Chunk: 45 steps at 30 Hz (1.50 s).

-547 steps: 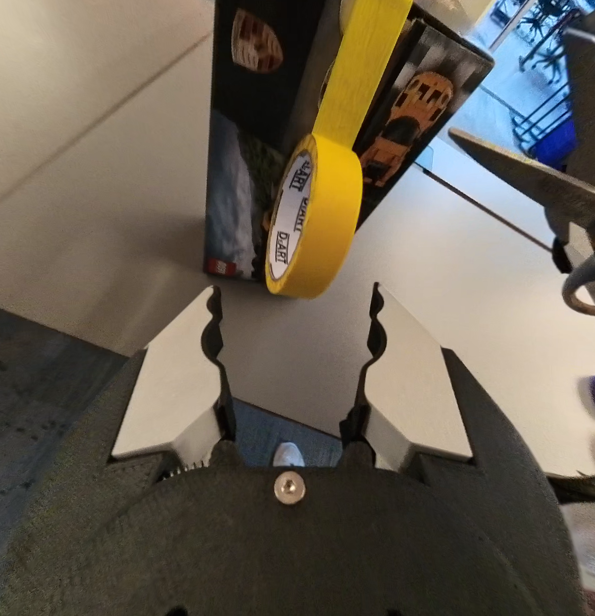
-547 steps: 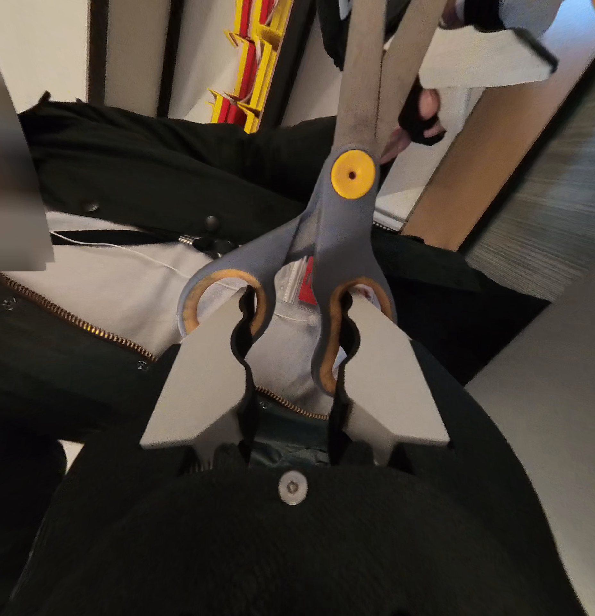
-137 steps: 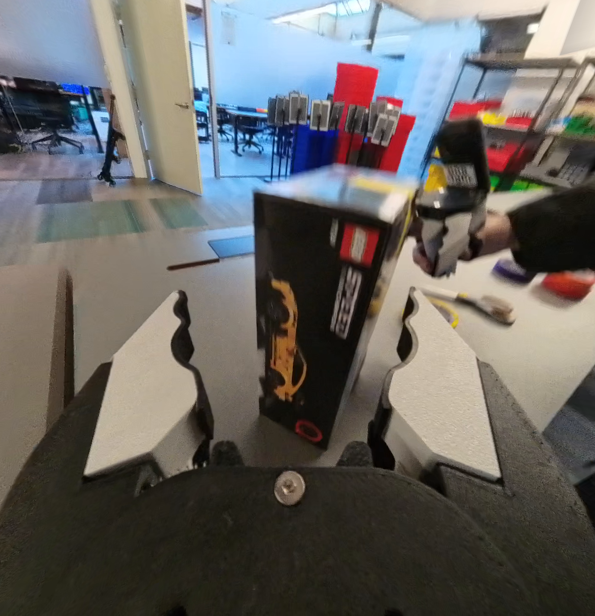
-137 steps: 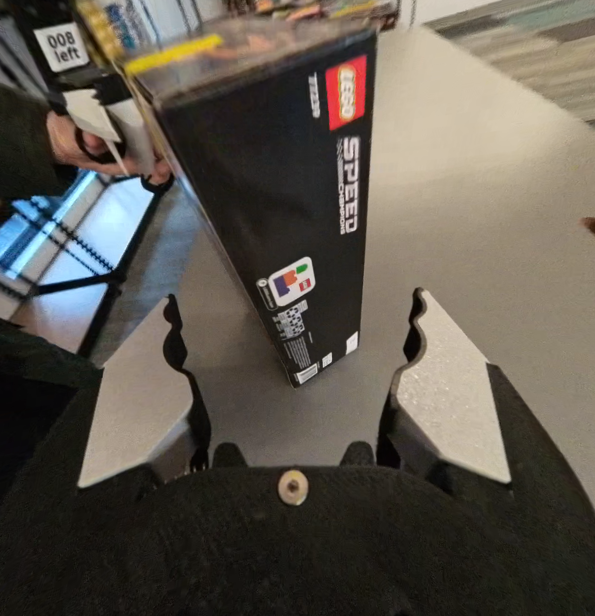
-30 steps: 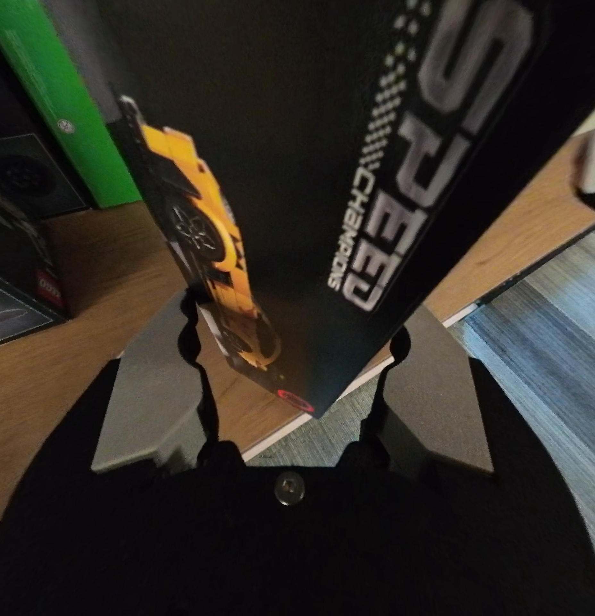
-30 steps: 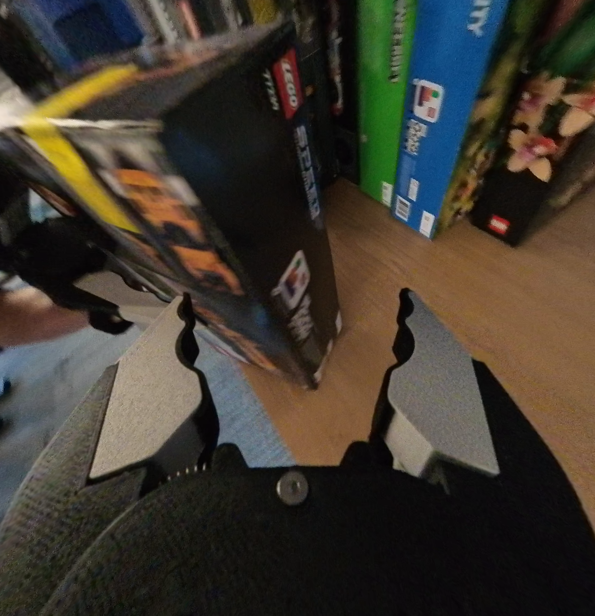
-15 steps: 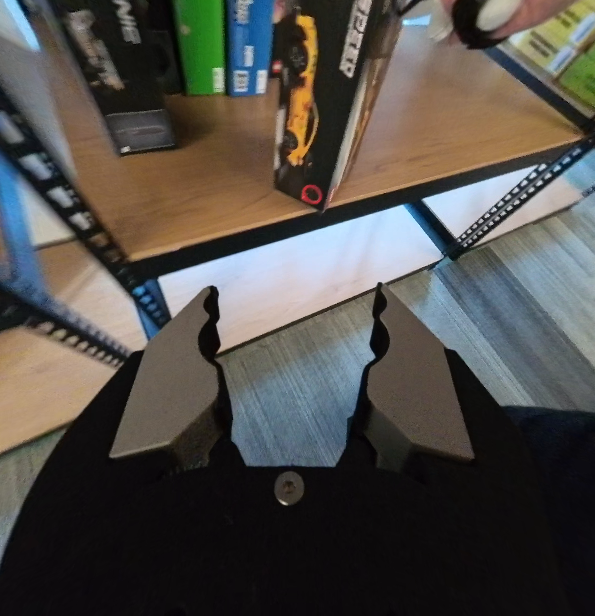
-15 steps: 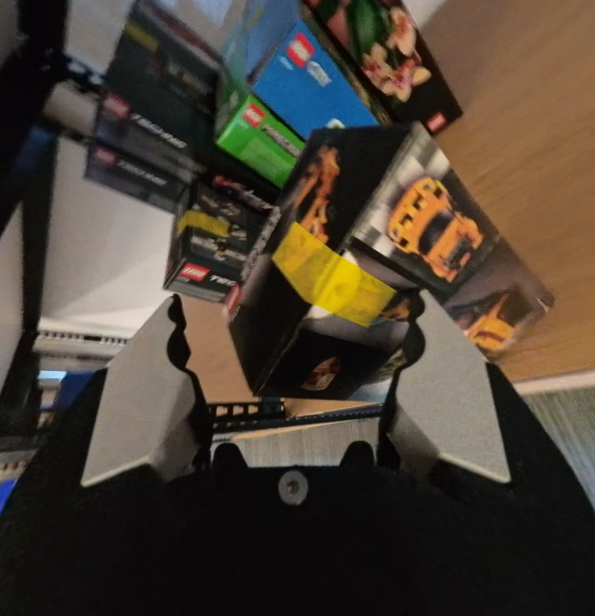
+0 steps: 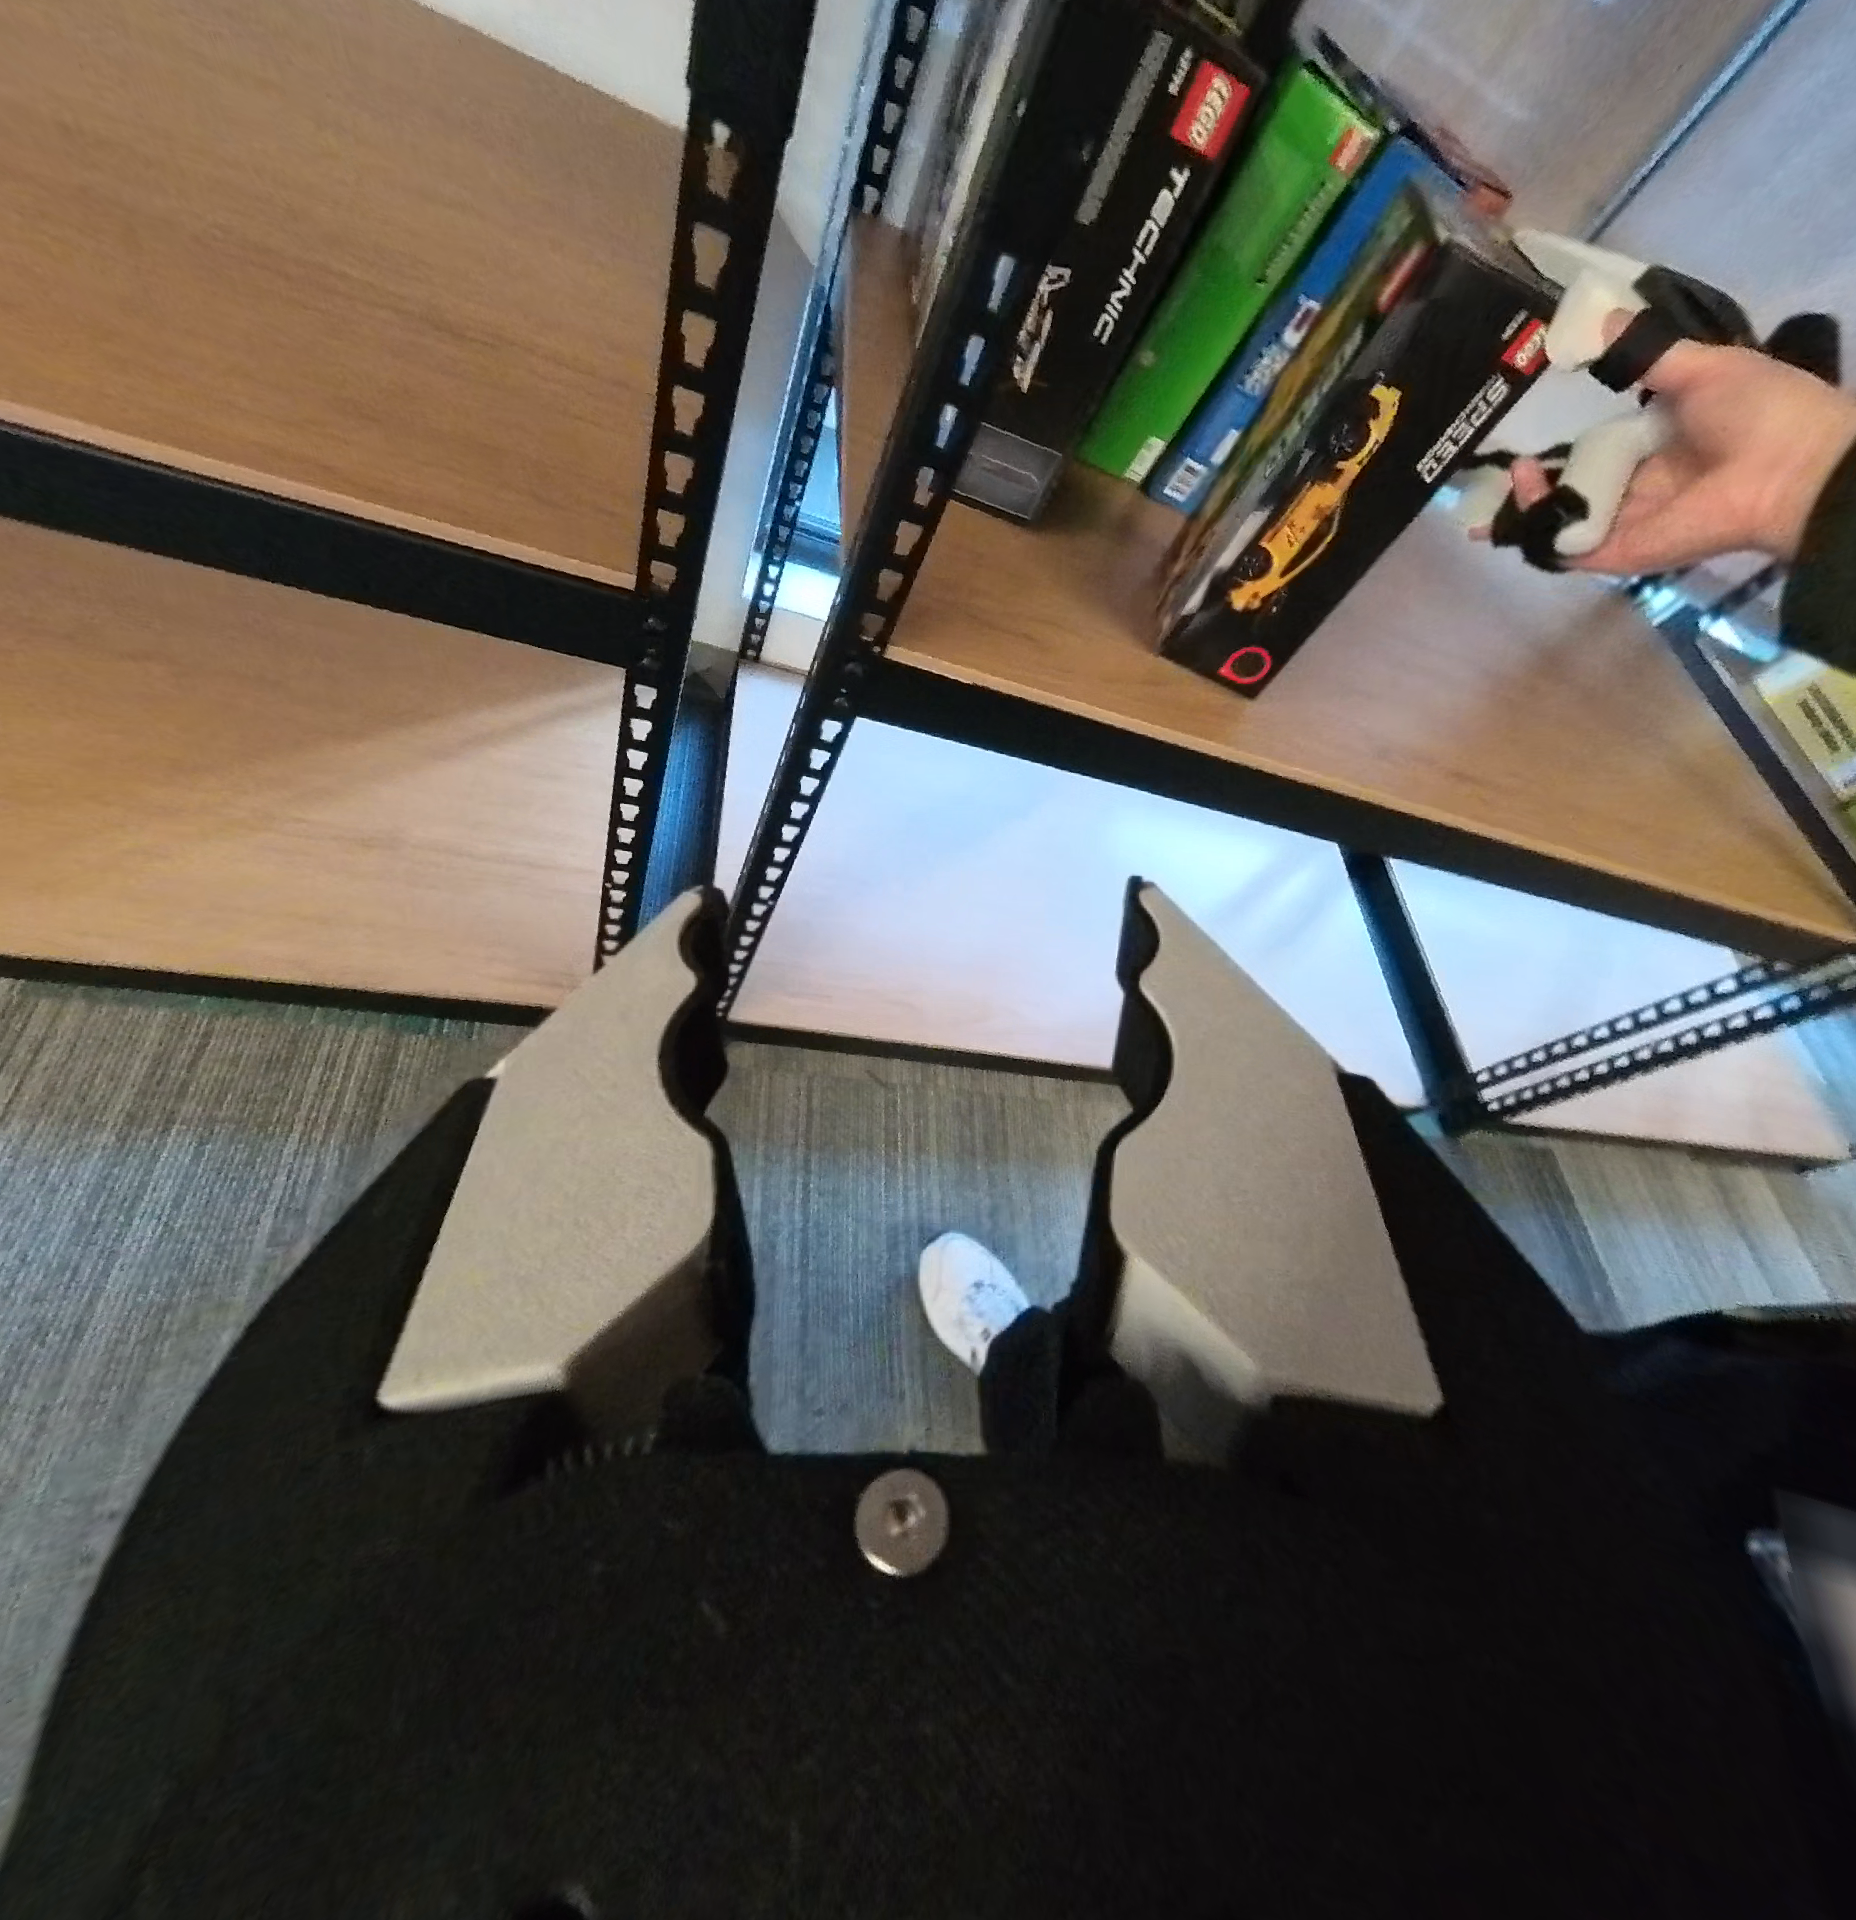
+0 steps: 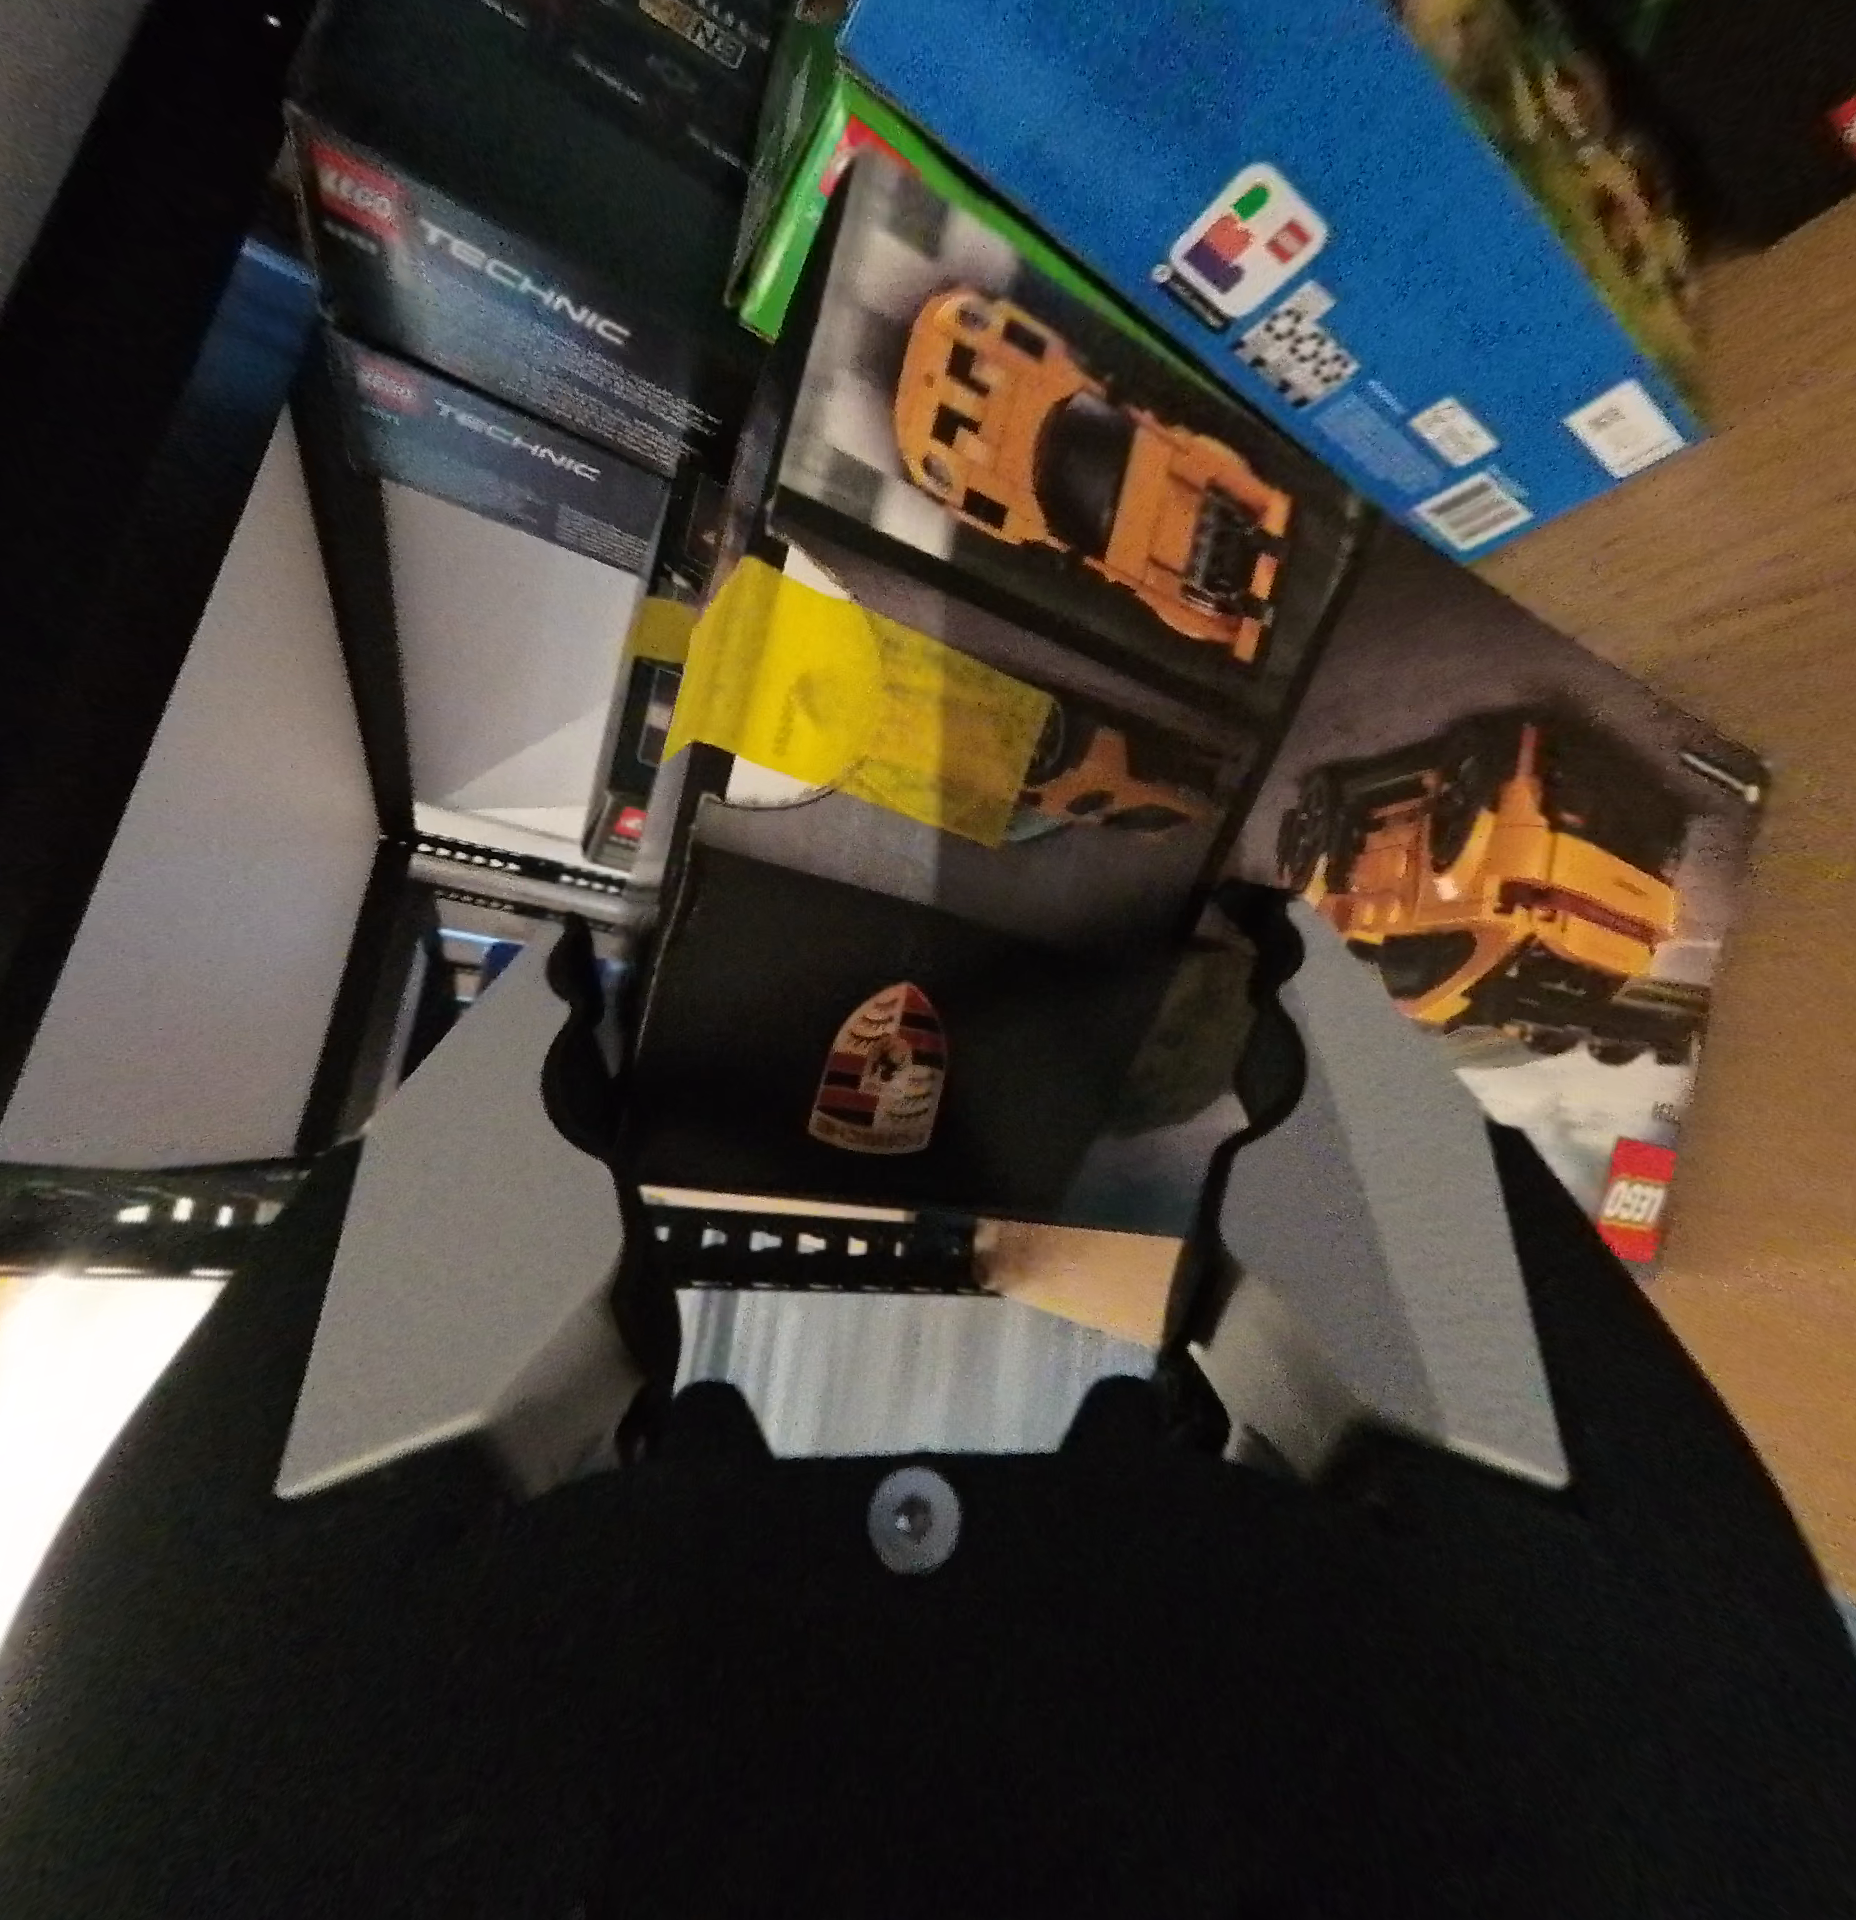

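Observation:
A black box with an orange car picture [image 9: 1339, 447] stands on the wooden shelf [image 9: 1423, 790] and leans against a blue box [image 9: 1277, 343]. In the right wrist view the black box [image 10: 778, 1039] has its top end, sealed with yellow tape [image 10: 851, 696], between my fingers. My right gripper [image 10: 924, 925] is shut on that end, one finger on each side. A hand [image 9: 1713, 468] holds that gripper at the box top. My left gripper [image 9: 922, 894] is open and empty, low in front of the rack and well away from the box.
Black boxes [image 9: 1090, 260] and a green box [image 9: 1215, 270] stand in a row behind the blue box [image 10: 1267, 208]. Black perforated rack uprights [image 9: 685, 520] rise ahead of my left gripper. Grey carpet [image 9: 176, 1195] and a white shoe [image 9: 971, 1299] lie below. There is about 55 cm between the tips of the two grippers.
My left gripper let go of the box's lower end and drew back and down from the shelf. The box went from tilted in the air to standing against the blue box.

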Each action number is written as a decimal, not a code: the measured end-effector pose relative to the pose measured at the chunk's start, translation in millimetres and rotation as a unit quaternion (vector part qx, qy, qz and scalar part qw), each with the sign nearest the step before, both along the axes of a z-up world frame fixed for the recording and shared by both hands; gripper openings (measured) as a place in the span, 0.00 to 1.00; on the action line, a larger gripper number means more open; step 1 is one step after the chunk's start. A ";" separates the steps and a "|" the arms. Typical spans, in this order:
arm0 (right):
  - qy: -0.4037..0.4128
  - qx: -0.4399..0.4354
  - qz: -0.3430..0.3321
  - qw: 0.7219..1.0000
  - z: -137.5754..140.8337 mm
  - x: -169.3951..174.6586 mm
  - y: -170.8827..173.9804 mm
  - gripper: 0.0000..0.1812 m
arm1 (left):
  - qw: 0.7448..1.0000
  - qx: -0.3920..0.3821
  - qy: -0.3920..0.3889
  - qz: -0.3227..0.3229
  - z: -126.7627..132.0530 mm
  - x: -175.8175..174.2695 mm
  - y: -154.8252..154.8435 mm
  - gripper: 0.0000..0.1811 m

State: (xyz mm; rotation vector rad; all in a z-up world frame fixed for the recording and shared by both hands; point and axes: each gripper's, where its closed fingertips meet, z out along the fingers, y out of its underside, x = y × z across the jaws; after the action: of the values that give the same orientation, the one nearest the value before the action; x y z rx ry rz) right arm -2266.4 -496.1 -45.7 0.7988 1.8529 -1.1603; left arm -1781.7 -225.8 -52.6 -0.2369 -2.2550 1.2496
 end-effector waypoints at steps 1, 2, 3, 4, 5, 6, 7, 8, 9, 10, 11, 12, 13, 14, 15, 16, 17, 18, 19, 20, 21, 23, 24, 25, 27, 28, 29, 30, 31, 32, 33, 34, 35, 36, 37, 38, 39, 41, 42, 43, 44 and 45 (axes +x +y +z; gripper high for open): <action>-0.011 -0.004 0.003 1.000 1.3 0.1 -9.2 0.66 | 1.000 0.003 0.007 0.006 -1.9 -1.9 -3.1 0.40; -0.025 -0.013 0.002 1.000 3.0 0.1 -19.3 0.64 | 1.000 0.006 0.013 0.009 -4.0 -5.0 -6.6 0.40; -0.039 -0.022 0.002 0.999 4.6 0.7 -29.8 0.62 | 1.000 0.008 0.017 0.011 -5.4 -8.9 -10.5 0.40; -0.052 -0.030 0.005 0.998 6.1 1.9 -40.1 0.61 | 1.000 0.008 0.019 0.014 -6.0 -13.0 -14.3 0.40; -0.057 -0.033 0.011 0.998 6.7 4.0 -49.5 0.60 | 1.000 0.007 0.022 0.018 -5.4 -17.4 -18.2 0.40; -0.055 -0.030 0.027 0.998 7.4 8.8 -57.8 0.58 | 0.999 0.004 0.027 0.021 -4.2 -22.7 -21.8 0.40; -0.054 -0.027 0.046 0.997 8.7 14.7 -64.9 0.57 | 0.999 0.002 0.031 0.022 -2.8 -28.7 -25.0 0.39; -0.051 -0.022 0.061 0.997 9.0 19.2 -69.9 0.56 | 0.999 0.000 0.034 0.022 -2.1 -34.8 -27.9 0.39; -0.045 -0.017 0.079 0.996 9.2 24.4 -71.9 0.56 | 0.999 -0.001 0.036 0.022 -1.6 -40.7 -30.7 0.39; -0.037 -0.019 0.104 0.994 11.1 28.9 -70.6 0.57 | 0.999 -0.002 0.040 0.023 -1.1 -46.3 -33.1 0.39; -0.026 -0.032 0.130 0.991 16.0 32.7 -67.3 0.58 | 0.999 -0.003 0.044 0.024 -0.3 -51.2 -35.3 0.39; -0.003 -0.066 0.153 0.986 24.8 35.0 -62.6 0.59 | 0.998 -0.004 0.049 0.026 0.7 -55.3 -37.4 0.39; 0.037 -0.099 0.174 0.979 32.4 37.2 -54.1 0.59 | 0.998 -0.007 0.053 0.028 2.2 -58.5 -39.2 0.39; 0.098 -0.134 0.187 0.968 38.3 37.9 -44.0 0.58 | 0.998 -0.010 0.055 0.030 3.7 -60.9 -40.6 0.39; 0.169 -0.162 0.195 0.952 40.0 38.8 -33.3 0.59 | 0.998 -0.012 0.054 0.029 4.6 -62.7 -41.4 0.38; 0.239 -0.194 0.198 0.931 41.3 41.5 -23.5 0.59 | 0.998 -0.012 0.052 0.027 4.3 -63.6 -41.7 0.38; 0.312 -0.211 0.188 0.907 37.7 41.6 -17.5 0.59 | 0.998 -0.010 0.049 0.025 3.2 -63.9 -41.5 0.38; 0.379 -0.222 0.165 0.883 32.9 39.3 -16.4 0.62 | 0.999 -0.006 0.047 0.022 1.5 -63.6 -40.9 0.38; 0.427 -0.240 0.159 0.858 27.2 42.6 -17.3 0.61 | 0.999 0.001 0.044 0.018 -0.4 -63.0 -39.5 0.38; 0.452 -0.231 0.172 0.844 12.4 47.5 -20.6 0.59 | 0.999 0.007 0.040 0.014 -1.7 -61.8 -37.9 0.38; 0.453 -0.215 0.192 0.844 -4.8 53.1 -25.1 0.55 | 0.999 0.010 0.034 0.011 -1.8 -59.9 -35.9 0.37; 0.453 -0.187 0.183 0.852 -28.9 49.3 -37.6 0.48 | 1.000 0.014 0.017 0.004 -0.7 -54.7 -30.5 0.37; 0.445 -0.185 0.168 0.860 -33.8 45.8 -42.5 0.44 | 1.000 0.017 0.009 0.002 -0.3 -51.9 -27.3 0.37; 0.426 -0.196 0.164 0.868 -35.8 47.3 -45.4 0.45 | 1.000 0.021 0.003 0.000 -0.1 -48.9 -23.7 0.36; 0.420 -0.191 0.162 0.872 -44.1 48.8 -51.4 0.43 | 1.000 0.024 -0.009 0.000 -0.4 -42.6 -16.0 0.36; 0.432 -0.191 0.165 0.866 -46.6 50.4 -54.1 0.41 | 1.000 0.025 -0.014 0.002 -1.3 -39.3 -12.0 0.36; 0.439 -0.192 0.167 0.862 -48.2 52.5 -57.2 0.41 | 0.999 0.028 -0.016 0.005 -2.8 -36.1 -8.3 0.36; 0.438 -0.190 0.170 0.862 -49.8 54.4 -60.4 0.40 | 0.999 0.031 -0.015 0.010 -4.4 -33.4 -4.7 0.36; 0.432 -0.188 0.175 0.865 -51.9 56.0 -63.5 0.39 | 0.999 0.034 -0.012 0.017 -6.0 -30.5 -1.8 0.36; 0.425 -0.187 0.177 0.868 -52.7 57.1 -66.8 0.40 | 0.999 0.036 -0.008 0.023 -7.1 -28.4 0.9 0.36; 0.421 -0.186 0.180 0.870 -53.7 57.2 -69.6 0.40 | 0.999 0.037 -0.004 0.029 -7.5 -26.7 3.1 0.35; 0.417 -0.186 0.184 0.870 -54.2 57.3 -71.6 0.40 | 0.999 0.037 -0.002 0.033 -7.7 -25.5 4.9 0.35; 0.416 -0.187 0.188 0.870 -54.7 57.3 -73.1 0.41 | 0.999 0.037 -0.002 0.036 -7.7 -24.5 6.5 0.35; 0.412 -0.185 0.191 0.871 -55.2 57.4 -74.3 0.41 | 0.999 0.036 -0.002 0.038 -7.4 -23.8 7.8 0.35; 0.415 -0.184 0.195 0.870 -55.4 57.2 -75.4 0.41 | 0.999 0.034 -0.003 0.041 -7.0 -23.1 8.6 0.35; 0.423 -0.183 0.199 0.865 -55.4 56.8 -76.3 0.41 | 0.999 0.033 -0.004 0.043 -6.8 -22.5 9.2 0.35; 0.431 -0.181 0.202 0.861 -55.1 56.5 -77.2 0.40 | 0.998 0.032 -0.003 0.045 -6.5 -22.1 9.7 0.35; 0.434 -0.176 0.202 0.860 -54.9 57.1 -78.2 0.40 | 0.998 0.031 0.002 0.049 -5.7 -22.4 10.3 0.35; 0.434 -0.172 0.200 0.861 -54.8 57.1 -77.7 0.40 | 0.998 0.030 0.003 0.051 -5.2 -22.8 10.6 0.35; 0.432 -0.170 0.195 0.864 -54.7 57.1 -76.2 0.40 | 0.998 0.029 0.004 0.052 -4.8 -23.9 11.2 0.35; 0.433 -0.166 0.189 0.866 -56.1 56.3 -73.8 0.38 | 0.998 0.029 0.005 0.051 -4.8 -25.5 11.9 0.35; 0.436 -0.160 0.183 0.866 -59.3 55.0 -70.4 0.35 | 0.998 0.030 0.005 0.050 -5.3 -27.2 12.8 0.35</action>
State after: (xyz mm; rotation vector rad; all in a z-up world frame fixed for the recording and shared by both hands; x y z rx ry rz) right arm -2211.4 -566.5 -105.0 -0.3541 2.2611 -1.6547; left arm -1808.9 -213.0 -57.9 -0.0956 -2.3161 1.2290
